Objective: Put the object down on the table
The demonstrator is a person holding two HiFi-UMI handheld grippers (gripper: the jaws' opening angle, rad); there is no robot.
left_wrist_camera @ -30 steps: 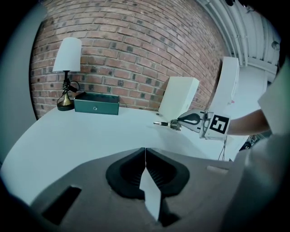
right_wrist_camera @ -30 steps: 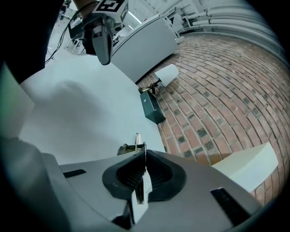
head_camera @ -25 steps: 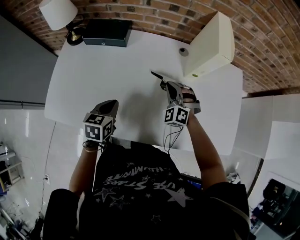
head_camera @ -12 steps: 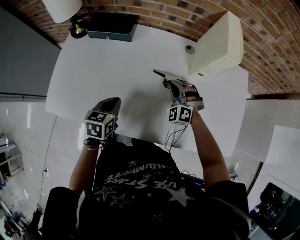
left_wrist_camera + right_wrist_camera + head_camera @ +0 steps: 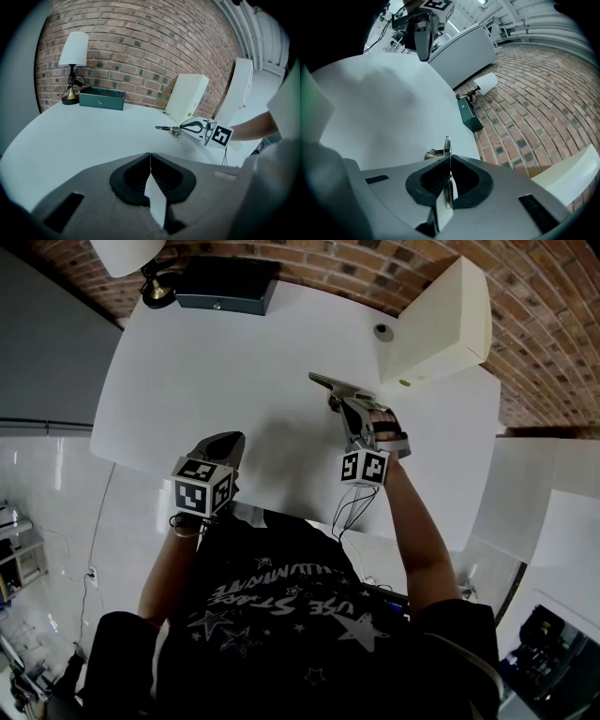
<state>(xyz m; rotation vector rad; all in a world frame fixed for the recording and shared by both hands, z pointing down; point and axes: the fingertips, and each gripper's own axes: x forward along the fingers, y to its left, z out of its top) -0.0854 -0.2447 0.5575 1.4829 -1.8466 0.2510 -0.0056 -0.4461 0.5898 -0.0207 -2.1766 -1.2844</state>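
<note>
The right gripper sits right of centre in the head view, clenched on a thin metal object that sticks out toward the upper left over the white table. From above, the object reads only as a dark sliver, and its height over the table cannot be judged.

The right gripper view fills in the grasp. The jaws of the right gripper press together on the object, which is seen edge-on as a narrow bright strip rising past the tips.

The left gripper view shows the same object from the side at mid right. It is held level, close over the table, ahead of the right gripper. Contact with the table cannot be told.

The left gripper hangs at the lower left edge of the table. In its own view the jaws of the left gripper are closed together with nothing between them.

At the far edge stand a lamp, a dark green box and a cream box against the brick wall. Only the head view shows a small round grey thing beside the cream box.
</note>
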